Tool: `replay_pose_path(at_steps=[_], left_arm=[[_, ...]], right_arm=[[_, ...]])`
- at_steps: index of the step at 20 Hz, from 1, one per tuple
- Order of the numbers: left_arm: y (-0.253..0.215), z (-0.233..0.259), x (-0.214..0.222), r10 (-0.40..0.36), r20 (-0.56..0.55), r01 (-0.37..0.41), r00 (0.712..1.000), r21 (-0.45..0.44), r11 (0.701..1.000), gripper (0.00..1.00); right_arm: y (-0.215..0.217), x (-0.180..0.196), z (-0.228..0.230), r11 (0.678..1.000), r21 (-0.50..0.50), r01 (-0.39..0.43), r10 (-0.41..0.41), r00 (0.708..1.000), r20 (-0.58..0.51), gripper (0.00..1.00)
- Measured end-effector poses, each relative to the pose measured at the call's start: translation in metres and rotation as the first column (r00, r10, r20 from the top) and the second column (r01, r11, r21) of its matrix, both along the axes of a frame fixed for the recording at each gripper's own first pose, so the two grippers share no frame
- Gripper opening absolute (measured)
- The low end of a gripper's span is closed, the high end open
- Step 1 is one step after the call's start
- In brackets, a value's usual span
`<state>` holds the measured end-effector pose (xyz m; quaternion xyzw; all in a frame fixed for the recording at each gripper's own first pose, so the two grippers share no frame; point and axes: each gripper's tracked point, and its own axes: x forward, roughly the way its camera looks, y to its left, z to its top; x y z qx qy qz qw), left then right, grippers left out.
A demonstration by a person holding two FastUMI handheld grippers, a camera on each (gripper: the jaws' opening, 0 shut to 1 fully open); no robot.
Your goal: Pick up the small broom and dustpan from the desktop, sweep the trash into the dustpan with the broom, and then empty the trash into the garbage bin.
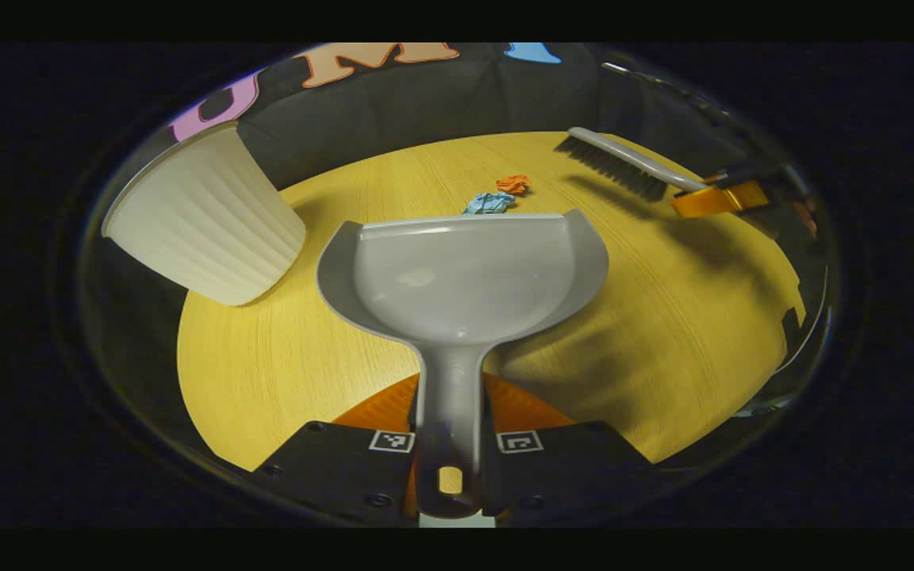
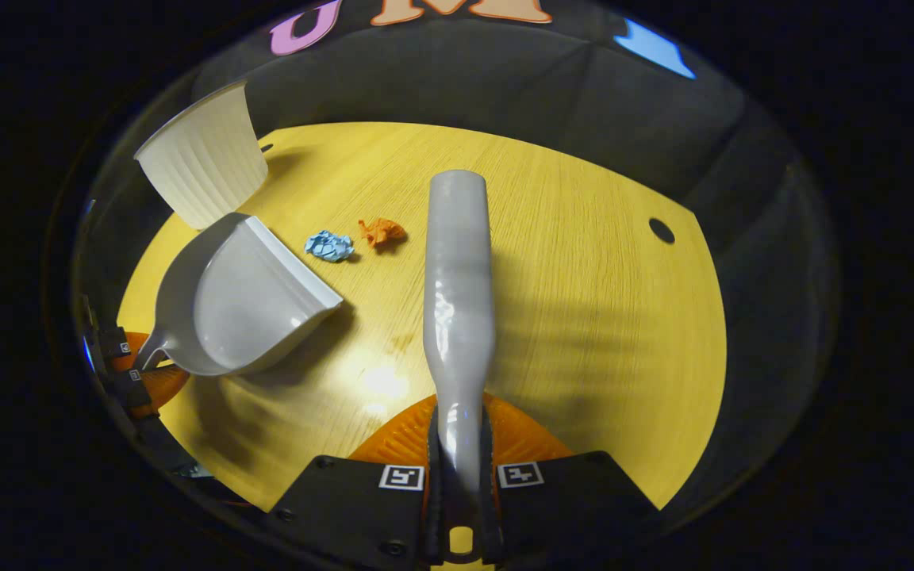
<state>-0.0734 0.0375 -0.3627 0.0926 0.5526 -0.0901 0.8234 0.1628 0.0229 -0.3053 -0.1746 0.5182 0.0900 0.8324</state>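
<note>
My left gripper [image 1: 449, 416] is shut on the handle of a grey dustpan [image 1: 465, 274], whose mouth faces two paper wads just beyond its lip: a blue wad [image 1: 489, 203] and an orange wad [image 1: 512, 184]. Farther right, the small broom [image 1: 620, 162] hangs bristles down over the yellow tabletop [image 1: 687, 317], held by the right gripper [image 1: 719, 198]. In the right gripper view, my right gripper [image 2: 459, 432] is shut on the broom's pale handle [image 2: 458, 270]. There the blue wad [image 2: 328, 246] and orange wad [image 2: 382, 231] lie between the broom and the dustpan [image 2: 251, 309], which the left gripper [image 2: 132, 369] holds.
A white ribbed garbage bin [image 1: 203, 214] stands at the table's far left corner, close behind the dustpan [image 2: 203, 162]. A small round hole [image 2: 661, 231] sits in the tabletop at the right. Black cloth walls close in the table's far side.
</note>
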Motion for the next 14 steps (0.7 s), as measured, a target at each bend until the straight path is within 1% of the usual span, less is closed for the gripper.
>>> replay_pose_path(at_steps=[3,4,6,8,9,11,12,13,14], left_arm=[[0.001,-0.010,0.003,-0.028,-0.025,0.028,0.999,-0.017,0.999,0.22],[0.001,-0.016,0.002,-0.033,-0.038,0.032,0.999,-0.029,0.999,0.23],[0.001,-0.023,0.000,-0.035,-0.046,0.033,0.998,-0.044,0.998,0.25],[0.002,-0.023,0.001,-0.052,-0.041,0.050,0.998,-0.051,0.997,0.25],[0.003,-0.023,0.002,-0.060,-0.046,0.057,0.997,-0.048,0.997,0.23],[0.000,-0.020,0.004,-0.075,-0.046,0.073,0.996,-0.053,0.996,0.25],[-0.001,-0.019,0.005,-0.079,-0.051,0.076,0.996,-0.054,0.996,0.23],[-0.001,-0.020,0.005,-0.087,-0.054,0.085,0.995,-0.051,0.995,0.25],[-0.001,-0.022,0.005,-0.094,-0.051,0.091,0.994,-0.050,0.995,0.24]], right_arm=[[0.013,0.040,-0.008,0.995,-0.074,-0.063,0.062,0.998,-0.027,0.19],[0.017,0.050,-0.011,0.991,-0.100,-0.093,0.090,0.995,-0.031,0.19],[0.025,0.064,-0.021,0.973,-0.168,-0.160,0.151,0.986,-0.067,0.19],[0.031,0.068,-0.020,0.944,-0.221,-0.244,0.223,0.968,-0.113,0.19],[0.038,0.067,-0.023,0.928,-0.233,-0.291,0.265,0.954,-0.138,0.19],[0.054,0.066,-0.023,0.884,-0.245,-0.397,0.363,0.916,-0.172,0.19],[0.060,0.063,-0.020,0.855,-0.245,-0.457,0.415,0.887,-0.204,0.19],[0.068,0.061,-0.017,0.819,-0.243,-0.521,0.475,0.851,-0.223,0.19],[0.077,0.059,-0.013,0.775,-0.235,-0.586,0.540,0.808,-0.235,0.19]])
